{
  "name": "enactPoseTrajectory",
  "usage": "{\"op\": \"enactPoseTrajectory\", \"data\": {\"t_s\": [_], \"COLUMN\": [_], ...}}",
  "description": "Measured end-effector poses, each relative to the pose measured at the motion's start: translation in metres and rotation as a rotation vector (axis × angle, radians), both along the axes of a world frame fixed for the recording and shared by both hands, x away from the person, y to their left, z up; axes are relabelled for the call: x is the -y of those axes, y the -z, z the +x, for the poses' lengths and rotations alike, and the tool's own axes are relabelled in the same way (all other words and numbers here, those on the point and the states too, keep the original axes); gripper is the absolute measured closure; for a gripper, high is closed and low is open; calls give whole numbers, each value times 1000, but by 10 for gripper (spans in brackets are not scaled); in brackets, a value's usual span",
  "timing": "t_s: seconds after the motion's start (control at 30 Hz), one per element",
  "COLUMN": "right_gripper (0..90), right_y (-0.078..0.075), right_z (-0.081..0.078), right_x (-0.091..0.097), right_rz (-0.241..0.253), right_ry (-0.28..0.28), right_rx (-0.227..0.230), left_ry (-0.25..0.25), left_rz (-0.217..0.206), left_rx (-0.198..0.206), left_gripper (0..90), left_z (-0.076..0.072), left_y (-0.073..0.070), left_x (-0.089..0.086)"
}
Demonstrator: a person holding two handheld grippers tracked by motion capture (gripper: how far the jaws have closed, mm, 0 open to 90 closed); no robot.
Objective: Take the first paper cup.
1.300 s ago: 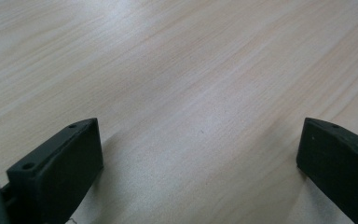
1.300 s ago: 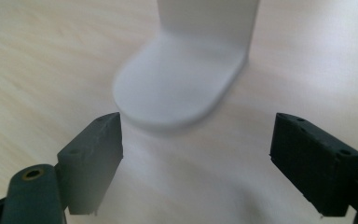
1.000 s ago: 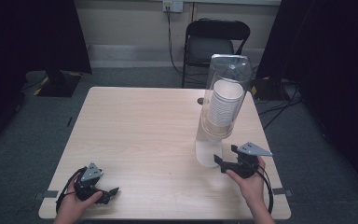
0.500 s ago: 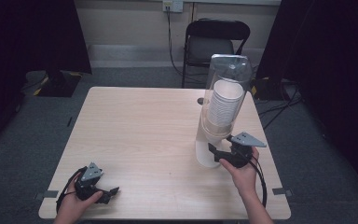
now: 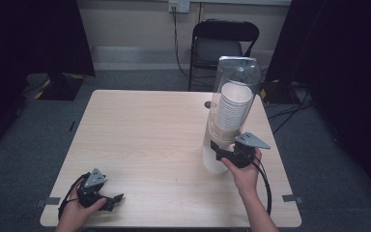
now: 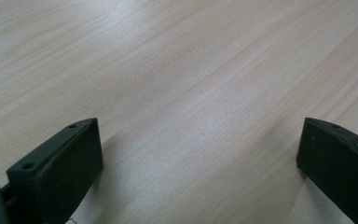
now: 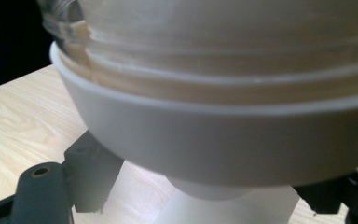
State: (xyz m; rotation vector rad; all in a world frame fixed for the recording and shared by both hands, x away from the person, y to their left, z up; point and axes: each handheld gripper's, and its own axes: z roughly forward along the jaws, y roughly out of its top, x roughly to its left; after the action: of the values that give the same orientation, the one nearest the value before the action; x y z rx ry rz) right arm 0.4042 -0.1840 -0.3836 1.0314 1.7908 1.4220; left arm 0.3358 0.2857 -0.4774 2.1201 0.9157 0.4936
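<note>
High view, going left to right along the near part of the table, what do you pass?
Left gripper in the person's left hand → bare table → cup dispenser → right gripper, jaws at the dispenser's bottom cup.

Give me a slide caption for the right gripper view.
Right gripper jaws straddle the white cup hanging below the cup dispenser, closing in on it.
</note>
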Motion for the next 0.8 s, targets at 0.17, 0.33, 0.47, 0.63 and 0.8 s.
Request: {"op": "enactPoseTrajectory", "data": {"t_s": [0.17, 0.33, 0.47, 0.63, 0.8], "right_gripper": [250, 321, 333, 339, 344], "right_y": [1, 2, 4, 7, 8], "right_z": [3, 5, 6, 5, 4], "right_x": [-1, 2, 3, 3, 3], "right_rz": [39, 22, 11, 14, -7], "right_ry": [10, 11, 5, 4, 4], "right_rx": [20, 36, 57, 78, 85], "left_ry": [0, 0, 0, 0, -1], "left_rz": [0, 0, 0, -1, -1], "left_rx": [0, 0, 0, 0, 2], "left_gripper": [0, 0, 0, 0, 0], "left_z": [0, 0, 0, 0, 0], "left_y": [0, 0, 0, 0, 0], "left_x": [0, 0, 0, 0, 0]}}
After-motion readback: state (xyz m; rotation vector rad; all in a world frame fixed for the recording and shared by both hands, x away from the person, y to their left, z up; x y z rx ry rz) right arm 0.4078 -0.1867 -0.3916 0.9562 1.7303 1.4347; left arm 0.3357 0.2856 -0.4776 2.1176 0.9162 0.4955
